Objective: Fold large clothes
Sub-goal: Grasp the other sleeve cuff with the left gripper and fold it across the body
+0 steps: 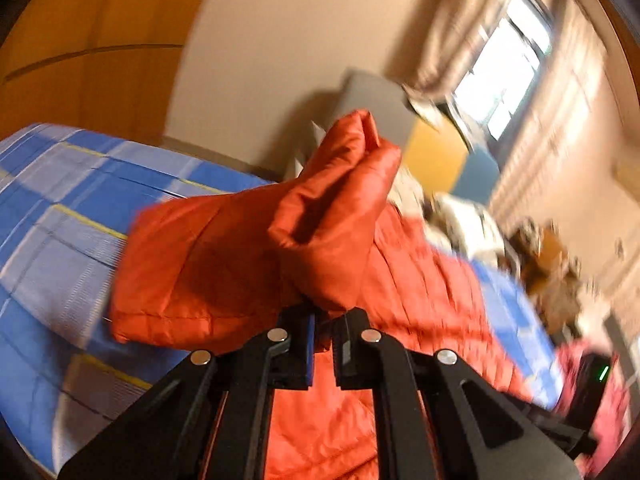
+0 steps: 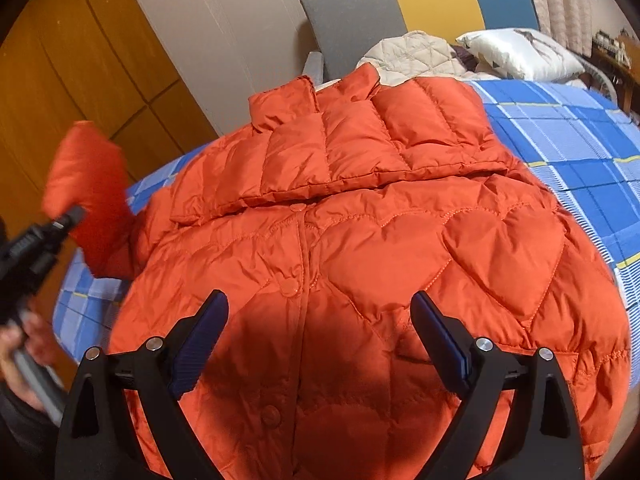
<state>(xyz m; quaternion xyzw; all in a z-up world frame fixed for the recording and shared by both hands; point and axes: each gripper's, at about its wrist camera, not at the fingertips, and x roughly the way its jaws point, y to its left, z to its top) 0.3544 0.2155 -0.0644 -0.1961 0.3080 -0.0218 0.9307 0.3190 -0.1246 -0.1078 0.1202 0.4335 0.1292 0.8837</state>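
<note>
An orange quilted puffer jacket [image 2: 360, 248] lies front up on a bed, snaps closed, one sleeve folded across the chest near the collar. My left gripper [image 1: 323, 320] is shut on the other sleeve's end [image 1: 320, 208] and holds it lifted above the bed; this shows at the left of the right wrist view [image 2: 80, 176], where the left gripper [image 2: 66, 220] appears too. My right gripper [image 2: 320, 312] is open and empty, hovering over the jacket's lower front.
The bed has a blue checked sheet [image 2: 580, 140]. A grey, yellow and blue headboard [image 2: 400, 12], a beige quilted garment [image 2: 412, 56] and a white pillow [image 2: 520, 52] lie at the far end. A wooden wardrobe [image 2: 80, 60] stands left. A window [image 1: 504, 68] is far right.
</note>
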